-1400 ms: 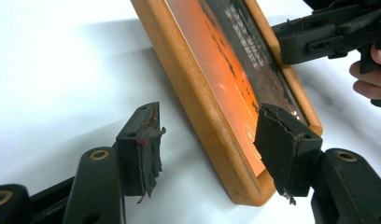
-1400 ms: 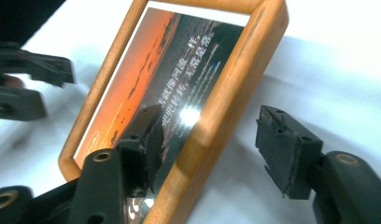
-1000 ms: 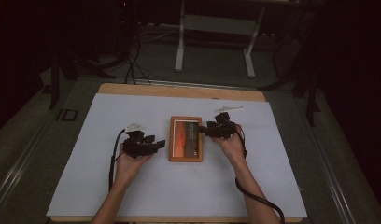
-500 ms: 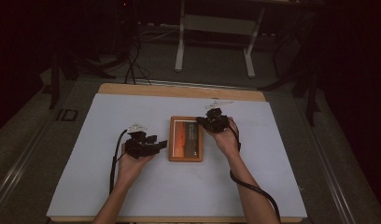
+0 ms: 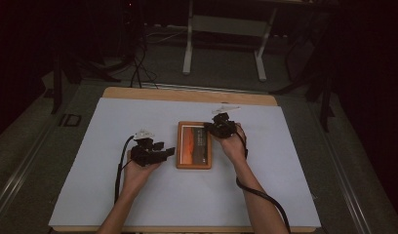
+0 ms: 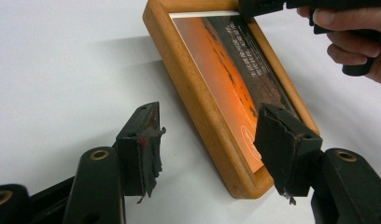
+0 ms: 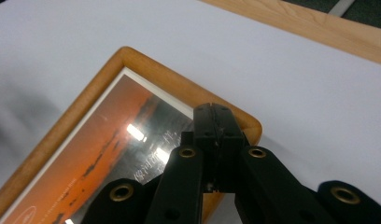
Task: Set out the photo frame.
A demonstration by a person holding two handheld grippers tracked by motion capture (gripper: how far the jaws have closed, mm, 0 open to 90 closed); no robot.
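Writing on the framed picture (image 6: 235, 88) is seen but illegible; left tool (image 6: 216, 149) is held open, right tool (image 7: 215, 122) closed, nothing gripped

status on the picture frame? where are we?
Done: the picture frame lies flat, face up, on the white table cover, both grippers at it. In hand: the right gripper has just closed, its jaws together over the frame's far right corner with nothing between them; the left gripper is open, its jaws either side of the near left corner, not pressing. Left: gripping and moving the frame; nothing lifted yet.
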